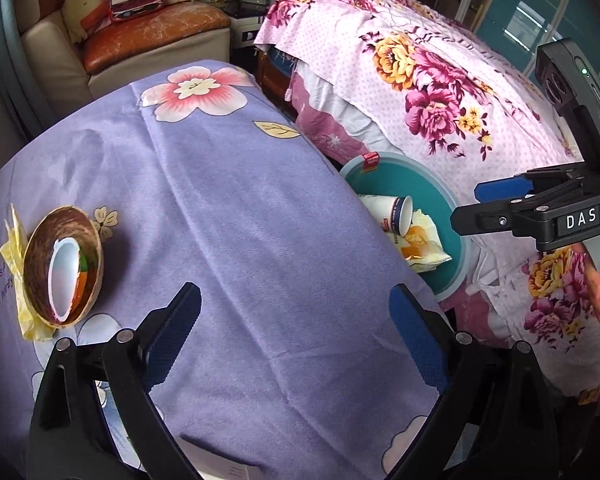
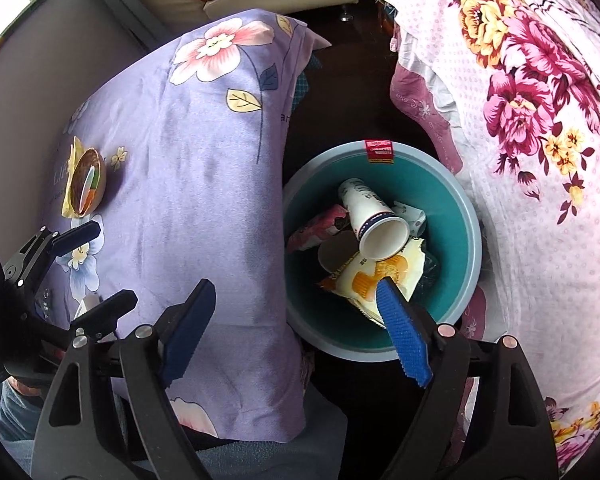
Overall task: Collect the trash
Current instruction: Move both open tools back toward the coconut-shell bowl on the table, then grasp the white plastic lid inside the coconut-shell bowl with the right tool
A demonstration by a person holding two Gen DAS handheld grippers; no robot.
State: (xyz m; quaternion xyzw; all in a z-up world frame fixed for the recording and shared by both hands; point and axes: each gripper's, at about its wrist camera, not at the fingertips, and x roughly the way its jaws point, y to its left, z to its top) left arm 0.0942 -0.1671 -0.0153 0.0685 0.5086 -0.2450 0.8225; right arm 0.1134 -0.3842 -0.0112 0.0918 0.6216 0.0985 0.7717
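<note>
A brown paper bowl [image 1: 62, 268] with a white cup lying in it rests on a yellow wrapper at the left of the purple-clothed table [image 1: 240, 200]. My left gripper [image 1: 296, 332] hangs open over the cloth to the right of the bowl, with nothing between its blue pads. Beside the table stands a teal bin [image 2: 474, 240] holding a paper cup [image 2: 374, 224], a yellow snack wrapper [image 2: 380, 276] and other scraps. My right gripper [image 2: 296, 332] is open and empty above the bin's near rim. The bowl [image 2: 86, 184] and left gripper [image 2: 96, 272] show at the left of the right wrist view. The right gripper [image 1: 476, 206] shows at the right of the left wrist view.
A bed with a pink floral sheet [image 1: 440, 80] runs along the bin's right side. A sofa [image 1: 148, 32] with cushions stands beyond the table. A dark gap of floor [image 2: 340, 80] separates table and bed. A person's jeans-clad leg [image 2: 8, 412] is at the lower left.
</note>
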